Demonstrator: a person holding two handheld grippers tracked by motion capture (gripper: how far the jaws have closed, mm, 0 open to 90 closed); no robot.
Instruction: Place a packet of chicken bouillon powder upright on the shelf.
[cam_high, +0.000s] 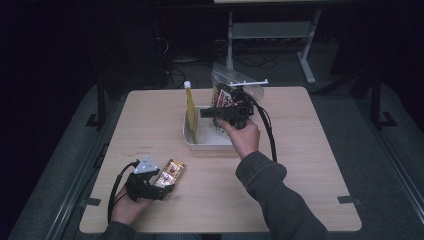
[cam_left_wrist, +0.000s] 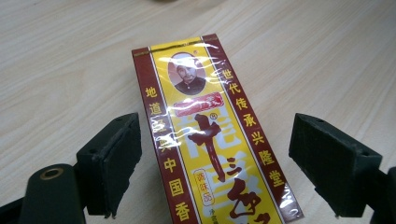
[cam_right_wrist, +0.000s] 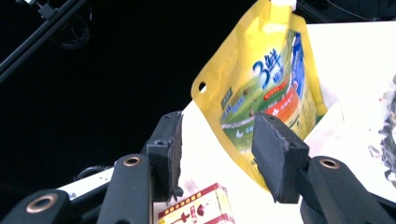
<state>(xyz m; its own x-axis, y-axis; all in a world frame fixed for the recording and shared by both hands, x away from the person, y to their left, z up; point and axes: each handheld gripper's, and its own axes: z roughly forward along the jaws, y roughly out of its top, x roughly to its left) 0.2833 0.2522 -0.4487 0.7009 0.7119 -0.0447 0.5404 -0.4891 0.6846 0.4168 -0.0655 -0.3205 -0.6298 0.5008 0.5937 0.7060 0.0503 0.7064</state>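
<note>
White tray (cam_high: 192, 142) near desk (cam_high: 310, 165) far edge: yellow spout pouch (cam_high: 190, 102) and snack bag (cam_high: 227, 92) already in. Right claw (cam_right_wrist: 215, 144) apart, empty, at tray. Left claw (cam_left_wrist: 215, 163) apart, straddling red-yellow seasoning box (cam_left_wrist: 210, 135) near front-left corner, not yet gripped.

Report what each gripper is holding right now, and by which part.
Nothing is held. The left gripper stands open astride the yellow and red box, pads clear of it. The right gripper is open before the yellow pouch.

The red-and-yellow box (cam_left_wrist: 212, 140) reads 世代传承兴隆堂, 地道 and 中国香; the yellow pouch (cam_right_wrist: 266, 88) shows what looks like 3鲜.
</note>
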